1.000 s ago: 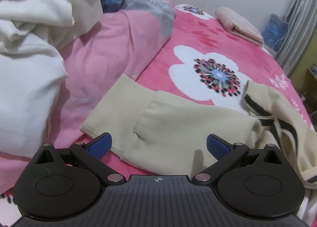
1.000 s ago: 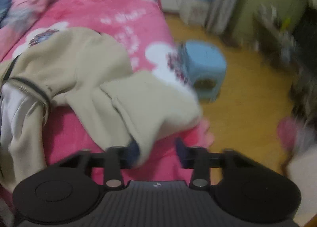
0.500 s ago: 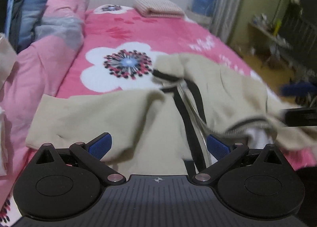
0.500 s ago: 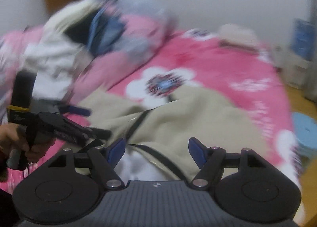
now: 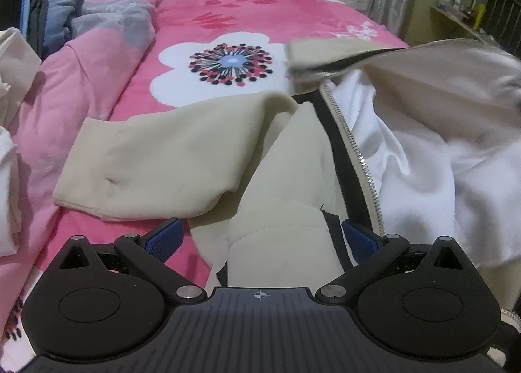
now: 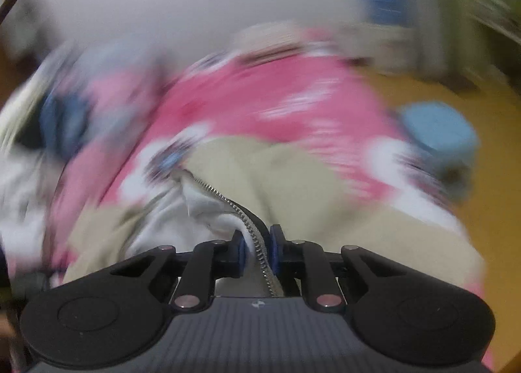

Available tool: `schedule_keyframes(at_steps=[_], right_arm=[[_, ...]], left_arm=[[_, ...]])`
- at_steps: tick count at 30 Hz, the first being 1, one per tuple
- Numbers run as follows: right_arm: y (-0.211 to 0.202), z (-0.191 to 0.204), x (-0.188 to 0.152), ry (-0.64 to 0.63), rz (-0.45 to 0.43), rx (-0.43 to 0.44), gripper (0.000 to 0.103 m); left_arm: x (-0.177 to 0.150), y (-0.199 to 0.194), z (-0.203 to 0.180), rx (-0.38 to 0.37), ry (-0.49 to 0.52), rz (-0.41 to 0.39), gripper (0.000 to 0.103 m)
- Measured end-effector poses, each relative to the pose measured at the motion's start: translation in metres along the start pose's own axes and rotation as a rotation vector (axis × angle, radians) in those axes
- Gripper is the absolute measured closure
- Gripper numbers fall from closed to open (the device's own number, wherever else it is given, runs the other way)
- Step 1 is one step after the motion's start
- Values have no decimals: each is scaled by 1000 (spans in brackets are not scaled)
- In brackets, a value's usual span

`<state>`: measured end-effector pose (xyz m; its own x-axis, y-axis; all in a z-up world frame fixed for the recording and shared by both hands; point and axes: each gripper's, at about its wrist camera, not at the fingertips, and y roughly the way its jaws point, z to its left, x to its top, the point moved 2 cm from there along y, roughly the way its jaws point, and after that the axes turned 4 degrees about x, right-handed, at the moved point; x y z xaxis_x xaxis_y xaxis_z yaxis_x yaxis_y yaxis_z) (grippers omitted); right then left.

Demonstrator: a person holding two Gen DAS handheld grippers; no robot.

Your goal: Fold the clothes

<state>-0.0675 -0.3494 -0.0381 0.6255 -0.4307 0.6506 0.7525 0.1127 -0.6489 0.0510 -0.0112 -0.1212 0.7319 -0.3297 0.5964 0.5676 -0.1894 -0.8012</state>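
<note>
Pink flowered bed point(image 5: 247, 18): left gripper point(image 5: 260, 238), jaws apart, straddles the cream zip-up fleece jacket point(image 5: 169, 158); right gripper point(image 6: 257, 249), jaws closing, pinches its zipper edge point(image 6: 257, 239)

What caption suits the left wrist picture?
Open left tool astride a beige zip jacket's hem on a pink flowered bedspread.

Both views sit just behind a gripper's fingers and tilt down along them onto a pink flowered bedspread point(image 5: 228, 11), with the black gripper body filling the bottom of each frame. The left wrist view is sharp and close over a beige zip jacket point(image 5: 182, 151), looking up the bed to the far wall at the top. The right wrist view is blurred, equally close to the same jacket point(image 6: 293, 184), with floor at right. Both share jacket, bedspread and wall.
</note>
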Motion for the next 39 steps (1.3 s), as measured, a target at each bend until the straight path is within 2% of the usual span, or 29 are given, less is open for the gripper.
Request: schedule_keyframes(at_steps=[4, 7, 11, 15, 18, 21, 25, 27, 29, 33, 37, 39], right_arm=[[-38, -85, -41, 370, -32, -67, 94], [-52, -122, -79, 556, -18, -70, 94], [-60, -131, -98, 627, 1, -18, 90], [-84, -117, -83, 537, -25, -18, 80], [-109, -99, -62, 374, -93, -94, 73], [-118, -74, -44, 279, -139, -64, 69], [-81, -30, -19, 213, -88, 81, 62], [-45, -1, -5, 147, -30, 121, 60], [-10, 24, 6, 57, 12, 121, 57], [74, 72, 17, -178, 150, 56, 56], [138, 109, 11, -466, 175, -89, 55], [165, 114, 1, -584, 192, -168, 55]], left_arm=[[-2, -5, -1, 39, 4, 10, 0], [1, -13, -1, 73, 10, 18, 0], [9, -31, 0, 91, 0, 0, 0], [20, -49, 2, 82, -8, -59, 0], [27, -47, 0, 52, -16, -77, 0], [32, -38, -2, 18, -27, -80, 0], [37, -22, 0, -33, -58, -63, 0], [45, -14, -2, -56, -50, -73, 0], [53, -5, -4, -78, -42, -82, 0], [70, 20, -10, -124, -31, -96, 0], [79, 48, -17, -154, -25, -79, 5], [79, 53, -18, -166, -30, -90, 7]])
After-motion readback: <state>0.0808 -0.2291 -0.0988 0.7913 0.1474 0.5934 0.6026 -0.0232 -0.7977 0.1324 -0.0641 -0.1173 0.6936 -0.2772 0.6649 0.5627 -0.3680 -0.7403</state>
